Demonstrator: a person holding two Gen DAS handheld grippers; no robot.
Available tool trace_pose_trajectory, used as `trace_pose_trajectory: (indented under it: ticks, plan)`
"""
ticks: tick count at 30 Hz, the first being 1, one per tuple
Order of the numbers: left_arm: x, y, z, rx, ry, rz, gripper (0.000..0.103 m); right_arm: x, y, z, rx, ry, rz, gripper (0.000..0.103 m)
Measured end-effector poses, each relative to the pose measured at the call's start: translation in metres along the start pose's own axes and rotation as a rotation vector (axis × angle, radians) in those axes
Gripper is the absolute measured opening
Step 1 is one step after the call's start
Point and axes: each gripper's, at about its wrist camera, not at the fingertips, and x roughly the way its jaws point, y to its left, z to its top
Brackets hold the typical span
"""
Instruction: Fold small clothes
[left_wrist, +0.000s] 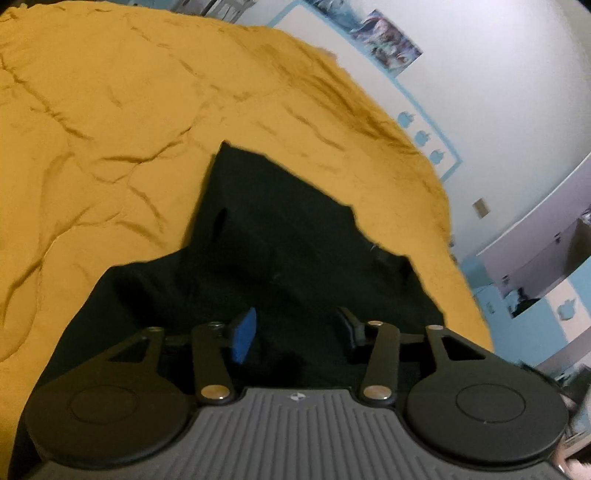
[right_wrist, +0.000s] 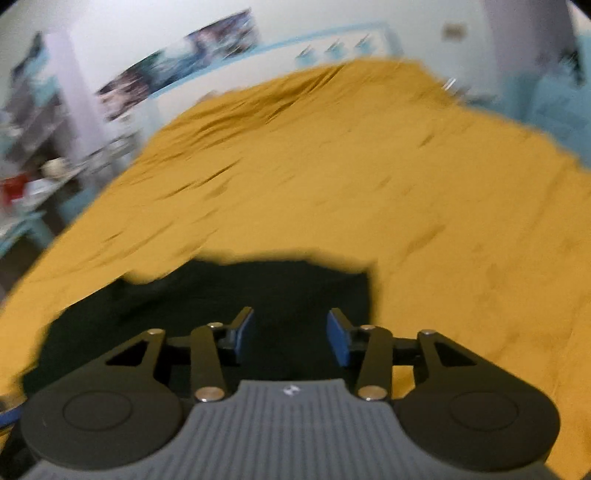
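Observation:
A black garment (left_wrist: 280, 236) lies spread on the mustard-yellow bed cover (left_wrist: 110, 129). One pointed corner of it reaches away from me. My left gripper (left_wrist: 295, 328) is open just above the near part of the garment, with nothing between its blue-padded fingers (left_wrist: 243, 334). In the right wrist view the same black garment (right_wrist: 221, 295) lies under my right gripper (right_wrist: 290, 336), near the garment's right edge. That gripper is open and empty too. The right wrist view is blurred by motion.
The yellow cover (right_wrist: 406, 184) fills most of both views. A white wall with posters (left_wrist: 384, 37) and blue trim stands behind the bed. Cluttered shelves (right_wrist: 33, 155) stand at the left of the right wrist view.

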Motion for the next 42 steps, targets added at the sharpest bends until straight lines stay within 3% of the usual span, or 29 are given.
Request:
trace_pose_trajectory:
  ticks: [2,5,6,7,8,9,10,12,15,18,19,21,25,29,34,37,42]
  plan:
    - [0.004,0.005,0.000,0.001,0.008,0.027,0.049,-0.007,0.002,-0.021,0.000,0.076,0.034,0.040]
    - [-0.012,0.009,0.004,-0.048,0.016,0.047,0.045,-0.007,-0.012,-0.045,0.011,0.116,-0.075,0.039]
    - [-0.023,0.006,0.006,-0.040,0.009,0.057,0.046,-0.009,-0.019,-0.050,0.023,0.110,-0.124,0.032]
    - [-0.034,0.002,0.007,-0.026,0.002,0.067,0.051,-0.015,-0.028,-0.054,0.053,0.094,-0.149,0.018]
    - [-0.048,-0.002,0.009,-0.007,-0.005,0.072,0.052,-0.022,-0.032,-0.055,0.088,0.087,-0.145,0.016]
    - [-0.061,-0.006,0.011,0.010,-0.011,0.066,0.052,-0.033,-0.037,-0.056,0.141,0.082,-0.132,0.018]
    - [-0.077,-0.009,0.011,0.028,-0.019,0.057,0.056,-0.043,-0.039,-0.057,0.177,0.076,-0.128,0.031]
    - [-0.107,-0.016,0.010,0.066,-0.027,0.040,0.058,-0.074,-0.035,-0.059,0.193,0.053,-0.118,0.046]
    - [-0.153,-0.024,0.002,0.108,-0.025,-0.014,0.058,-0.129,-0.020,-0.068,0.140,0.029,-0.069,0.047]
    - [-0.198,-0.029,-0.019,0.160,-0.016,-0.102,0.064,-0.197,0.001,-0.085,0.093,-0.003,-0.018,0.066]
    - [-0.214,-0.029,-0.029,0.190,-0.010,-0.132,0.069,-0.220,0.009,-0.096,0.069,-0.011,-0.004,0.066]
    - [-0.238,-0.029,-0.047,0.228,-0.002,-0.150,0.070,-0.262,0.019,-0.120,-0.001,-0.019,0.008,0.067]
    - [-0.278,-0.017,-0.078,0.226,0.009,-0.156,0.070,-0.319,0.019,-0.168,-0.078,0.001,0.031,0.079]
    - [-0.302,0.012,-0.102,0.161,0.026,-0.190,0.070,-0.350,0.001,-0.218,-0.050,0.051,0.042,0.079]
    - [-0.300,0.046,-0.125,0.144,0.113,-0.242,0.071,-0.352,-0.030,-0.262,-0.057,0.059,0.052,0.079]
    - [-0.291,0.063,-0.136,0.096,0.145,-0.242,0.071,-0.347,-0.054,-0.276,-0.006,0.027,0.124,0.079]
    - [-0.288,0.079,-0.136,0.070,0.127,-0.275,0.071,-0.336,-0.088,-0.281,0.136,0.000,0.209,0.079]
